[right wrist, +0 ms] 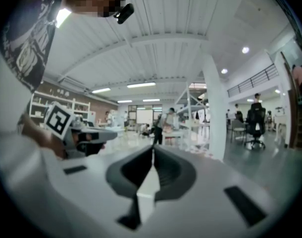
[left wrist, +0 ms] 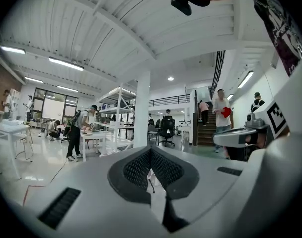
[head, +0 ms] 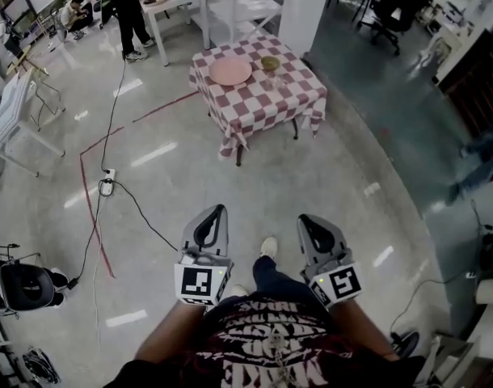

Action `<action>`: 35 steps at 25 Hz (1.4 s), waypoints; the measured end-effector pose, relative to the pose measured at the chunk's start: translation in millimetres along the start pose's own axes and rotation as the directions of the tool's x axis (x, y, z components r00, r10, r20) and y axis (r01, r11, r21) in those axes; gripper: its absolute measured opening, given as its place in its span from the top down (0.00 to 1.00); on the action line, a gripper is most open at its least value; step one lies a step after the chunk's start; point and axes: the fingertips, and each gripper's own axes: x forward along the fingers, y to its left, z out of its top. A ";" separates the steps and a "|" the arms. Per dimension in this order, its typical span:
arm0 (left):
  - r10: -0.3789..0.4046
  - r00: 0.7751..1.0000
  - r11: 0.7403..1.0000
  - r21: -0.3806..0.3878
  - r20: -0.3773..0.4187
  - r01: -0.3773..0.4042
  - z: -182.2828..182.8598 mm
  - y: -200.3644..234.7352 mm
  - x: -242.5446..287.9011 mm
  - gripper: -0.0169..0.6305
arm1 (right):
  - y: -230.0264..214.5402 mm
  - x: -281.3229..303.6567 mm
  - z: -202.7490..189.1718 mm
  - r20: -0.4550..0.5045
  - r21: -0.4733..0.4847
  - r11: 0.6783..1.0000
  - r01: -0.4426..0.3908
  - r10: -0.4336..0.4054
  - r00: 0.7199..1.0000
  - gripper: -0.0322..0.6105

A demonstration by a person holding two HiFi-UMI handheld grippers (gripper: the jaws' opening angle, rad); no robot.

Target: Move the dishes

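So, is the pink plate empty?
Empty: the pink plate on the checkered table shows only a bare, plain surface in the head view.

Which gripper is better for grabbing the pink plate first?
Left, probably. The left gripper lines up with the pink plate; the right gripper sits further aside. Both are shut, empty and far from the table.

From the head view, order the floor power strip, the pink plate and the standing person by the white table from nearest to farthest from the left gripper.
1. Power strip, on the floor, left of the left gripper.
2. Pink plate, on the checked table ahead.
3. Standing person, far back left.
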 end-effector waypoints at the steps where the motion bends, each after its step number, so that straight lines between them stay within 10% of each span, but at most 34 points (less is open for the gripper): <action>1: 0.004 1.000 1.000 -0.009 -0.005 -0.004 0.4 0.2 9.3 0.93 | -8.5 6.3 -1.2 -0.004 0.006 1.000 0.001 -0.001 1.000 0.89; 22: 0.096 0.995 0.995 0.028 0.006 -0.096 28.6 20.7 201.7 0.93 | -175.5 117.3 13.5 -0.011 0.031 0.997 -0.063 0.064 0.998 0.89; 35: 0.145 0.989 0.989 0.009 -0.013 -0.144 23.6 38.8 230.9 0.93 | -201.5 154.4 16.1 -0.005 0.022 0.995 -0.095 0.095 0.995 0.89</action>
